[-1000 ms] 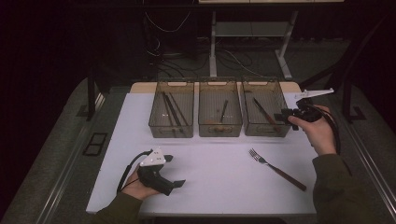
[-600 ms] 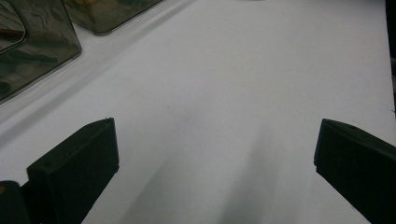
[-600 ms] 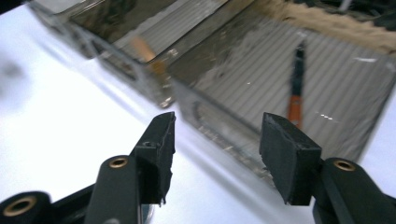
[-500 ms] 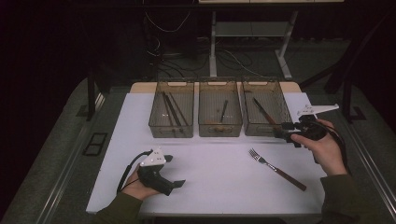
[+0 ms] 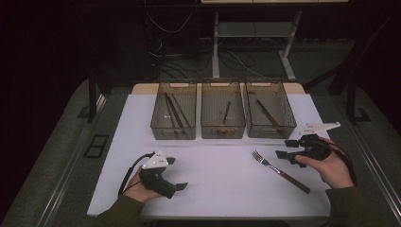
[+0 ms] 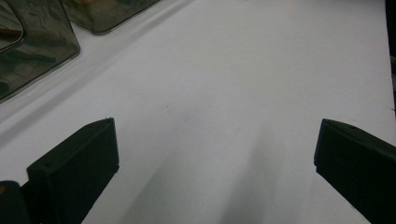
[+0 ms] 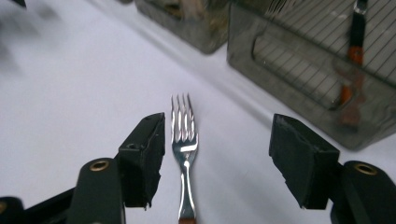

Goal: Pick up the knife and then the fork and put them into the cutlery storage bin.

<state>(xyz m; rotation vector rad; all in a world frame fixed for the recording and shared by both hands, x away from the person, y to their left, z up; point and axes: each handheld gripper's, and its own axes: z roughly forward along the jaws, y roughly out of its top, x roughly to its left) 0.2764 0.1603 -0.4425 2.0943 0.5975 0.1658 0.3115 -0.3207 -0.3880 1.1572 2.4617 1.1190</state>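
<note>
A silver fork point(image 5: 279, 171) with a dark brown handle lies on the white tabletop, tines toward the bins. My right gripper point(image 5: 283, 149) hovers just right of and above the fork's head, jaws open. In the right gripper view the fork point(image 7: 184, 140) lies between the spread jaws of the right gripper point(image 7: 217, 154), nearer the left one. My left gripper point(image 5: 176, 174) rests open on the table at the front left, and in its own view the left gripper point(image 6: 215, 158) has only bare white surface between its jaws.
Three smoky clear bins stand in a row at the back: the left bin point(image 5: 173, 127) holds dark chopsticks, the middle bin point(image 5: 222, 128) one utensil, the right bin point(image 5: 270, 126) a brown-handled utensil. The white table point(image 5: 217, 179) ends close behind both hands.
My right gripper has come down and toward me from beside the right bin to just over the fork's head. The left gripper has stayed put.
</note>
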